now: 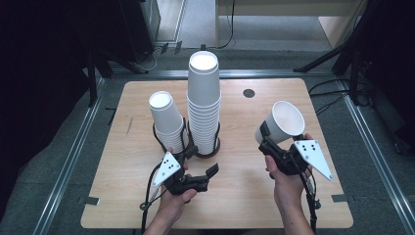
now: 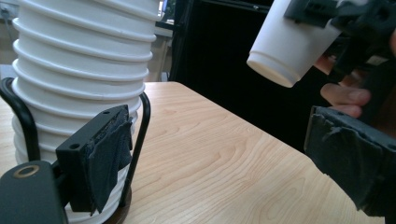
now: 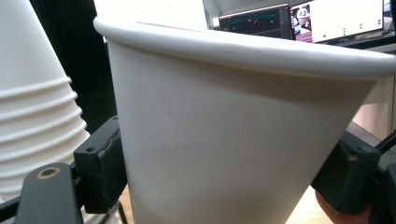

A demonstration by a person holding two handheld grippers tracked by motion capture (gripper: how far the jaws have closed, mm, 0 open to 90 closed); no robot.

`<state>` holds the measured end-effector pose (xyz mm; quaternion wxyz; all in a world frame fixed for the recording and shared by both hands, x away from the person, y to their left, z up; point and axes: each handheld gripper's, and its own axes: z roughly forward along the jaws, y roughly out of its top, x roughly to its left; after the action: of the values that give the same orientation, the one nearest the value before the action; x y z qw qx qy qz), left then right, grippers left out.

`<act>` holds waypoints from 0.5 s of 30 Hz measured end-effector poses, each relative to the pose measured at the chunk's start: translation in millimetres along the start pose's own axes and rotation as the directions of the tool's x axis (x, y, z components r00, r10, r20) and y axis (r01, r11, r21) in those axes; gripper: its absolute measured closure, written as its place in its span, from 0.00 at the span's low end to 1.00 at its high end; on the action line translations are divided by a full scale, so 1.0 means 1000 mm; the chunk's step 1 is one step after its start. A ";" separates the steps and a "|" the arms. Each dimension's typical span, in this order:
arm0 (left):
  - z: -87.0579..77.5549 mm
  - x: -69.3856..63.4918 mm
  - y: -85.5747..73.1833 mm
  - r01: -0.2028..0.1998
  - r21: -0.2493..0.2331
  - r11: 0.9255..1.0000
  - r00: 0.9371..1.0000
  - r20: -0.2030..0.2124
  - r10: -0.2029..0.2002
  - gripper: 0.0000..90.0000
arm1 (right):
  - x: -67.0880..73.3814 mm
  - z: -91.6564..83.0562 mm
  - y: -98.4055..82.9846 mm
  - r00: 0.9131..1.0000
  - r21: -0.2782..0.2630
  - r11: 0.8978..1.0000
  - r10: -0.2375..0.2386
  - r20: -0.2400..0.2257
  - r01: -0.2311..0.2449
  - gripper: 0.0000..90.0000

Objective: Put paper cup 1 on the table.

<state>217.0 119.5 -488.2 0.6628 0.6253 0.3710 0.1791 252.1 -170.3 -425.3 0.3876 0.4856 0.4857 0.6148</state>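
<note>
Short stack of ribbed white paper cups (image 1: 168,120) and tall stack (image 1: 203,100) stand in black wire holders on the pale wood-grain table (image 1: 122,196). Left gripper (image 1: 201,163), jaws apart and empty, sits beside the tall stack's base. Right gripper (image 1: 264,138) clamps a single smooth conical cup (image 1: 285,121), tilted above the table's right side.

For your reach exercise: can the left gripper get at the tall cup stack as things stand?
Probably yes. The left gripper is open and empty, right beside the tall stack, one jaw already near its wire holder; nothing lies between.
</note>
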 end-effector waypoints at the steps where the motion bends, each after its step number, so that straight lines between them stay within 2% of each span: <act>1: 0.000 0.001 0.000 -0.001 0.000 1.000 1.000 -0.003 0.001 0.09 | -0.001 0.003 -0.002 1.000 0.001 1.000 -0.012 0.000 0.012 0.19; 5: -0.003 0.004 -0.001 0.001 0.005 1.000 1.000 -0.014 -0.001 0.09 | -0.007 0.014 -0.010 0.997 0.004 0.997 -0.079 0.023 0.078 0.19; 9: -0.006 0.008 -0.001 0.005 0.005 1.000 1.000 -0.029 -0.005 0.08 | -0.014 0.029 -0.021 0.982 -0.018 0.984 -0.178 0.070 0.179 0.19; 12: -0.010 0.010 -0.001 0.004 -0.005 1.000 0.998 -0.062 -0.005 0.09 | -0.021 0.041 -0.030 0.972 0.006 0.976 -0.217 0.092 0.217 0.19; 15: -0.013 0.014 -0.001 0.006 -0.007 1.000 0.997 -0.076 -0.007 0.09 | -0.028 0.051 -0.039 0.963 0.022 0.969 -0.248 0.103 0.247 0.19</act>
<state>216.6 138.3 -491.7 0.6508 0.6148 0.3974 0.2017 308.1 -176.5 -467.0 0.4842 0.4542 0.5244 0.5331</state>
